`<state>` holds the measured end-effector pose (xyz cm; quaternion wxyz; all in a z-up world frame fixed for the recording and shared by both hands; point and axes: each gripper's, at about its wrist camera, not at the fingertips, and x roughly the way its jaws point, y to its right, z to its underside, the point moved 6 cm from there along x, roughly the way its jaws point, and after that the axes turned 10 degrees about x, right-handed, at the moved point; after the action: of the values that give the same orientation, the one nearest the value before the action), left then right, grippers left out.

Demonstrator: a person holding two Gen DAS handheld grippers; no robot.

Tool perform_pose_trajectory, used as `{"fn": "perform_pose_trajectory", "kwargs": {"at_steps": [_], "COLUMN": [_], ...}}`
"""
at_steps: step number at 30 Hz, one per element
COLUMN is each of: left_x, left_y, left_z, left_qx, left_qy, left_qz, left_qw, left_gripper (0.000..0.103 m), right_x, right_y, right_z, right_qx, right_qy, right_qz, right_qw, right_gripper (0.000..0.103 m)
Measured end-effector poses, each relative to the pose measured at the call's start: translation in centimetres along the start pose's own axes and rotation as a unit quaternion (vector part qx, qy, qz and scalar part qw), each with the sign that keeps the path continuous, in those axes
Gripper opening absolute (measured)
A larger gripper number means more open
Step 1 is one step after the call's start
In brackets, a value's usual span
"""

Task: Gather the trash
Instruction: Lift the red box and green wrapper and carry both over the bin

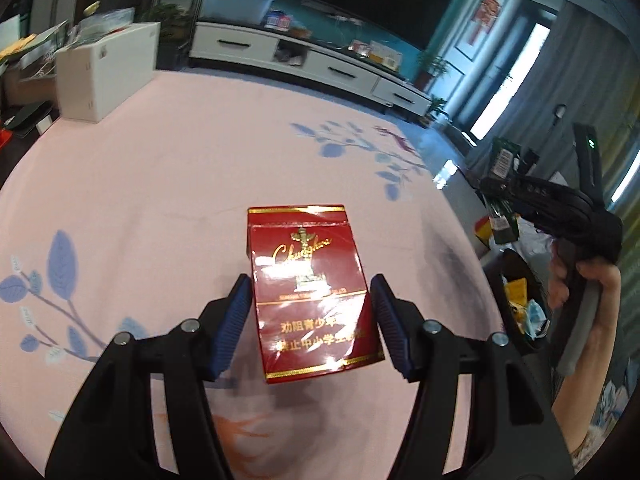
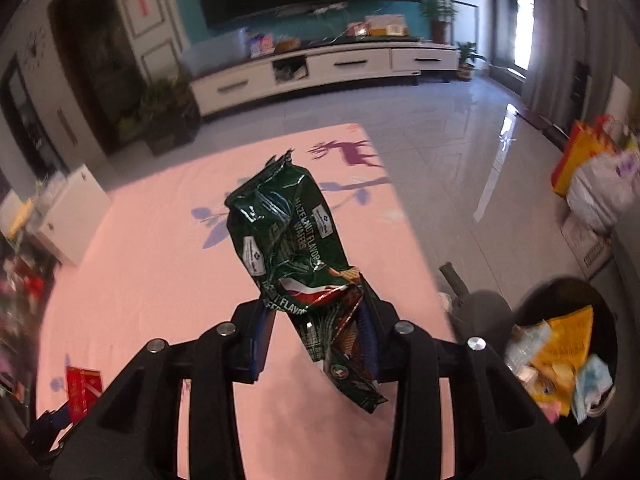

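A red cigarette pack [image 1: 310, 292] lies on the pink cloth-covered table [image 1: 160, 208], between the fingers of my left gripper [image 1: 310, 316]. The left jaws are open, one pad on each side of the pack, with small gaps. My right gripper [image 2: 316, 340] holds a crumpled green wafer wrapper [image 2: 288, 236] above the table; its jaws look partly apart and the wrapper rests against the right finger. It also shows in the left wrist view [image 1: 504, 192] at the right. A black trash bin [image 2: 560, 360] with several wrappers inside stands beside the table at the right.
The red pack also shows at the lower left of the right wrist view [image 2: 82, 392]. A white box [image 1: 104, 72] stands on the table's far left corner. A white TV cabinet [image 2: 320, 68] lines the far wall. Bags [image 2: 592, 176] sit on the floor at the right.
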<state>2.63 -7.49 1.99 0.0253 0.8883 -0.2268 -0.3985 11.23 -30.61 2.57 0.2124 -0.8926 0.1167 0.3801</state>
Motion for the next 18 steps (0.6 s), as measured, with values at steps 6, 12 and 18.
{"fn": "perform_pose_trajectory", "kwargs": {"at_steps": [6,12,18], "left_x": [0.1,1.0,4.1], "left_y": [7.5,13.6,21.1], "left_z": [-0.2,0.7,0.6], "left_qx": [0.050,0.101,0.138], "left_qy": [0.006,0.010,0.009], "left_qz": [0.032,0.059,0.102], "left_qw": [0.9982,0.9931,0.9852], "left_gripper": [0.062,0.062,0.062], "right_x": [-6.9,-12.6,-14.6], "right_y": [6.3,11.5,17.8], "right_z": [2.5,3.0,2.9], "right_qx": [0.061,0.077,0.124], "right_qy": [0.048,0.120,0.145], "right_qz": [0.015,0.050,0.080], "right_qw": [0.997,0.989,0.978], "right_gripper": [0.038,0.038,0.039]}}
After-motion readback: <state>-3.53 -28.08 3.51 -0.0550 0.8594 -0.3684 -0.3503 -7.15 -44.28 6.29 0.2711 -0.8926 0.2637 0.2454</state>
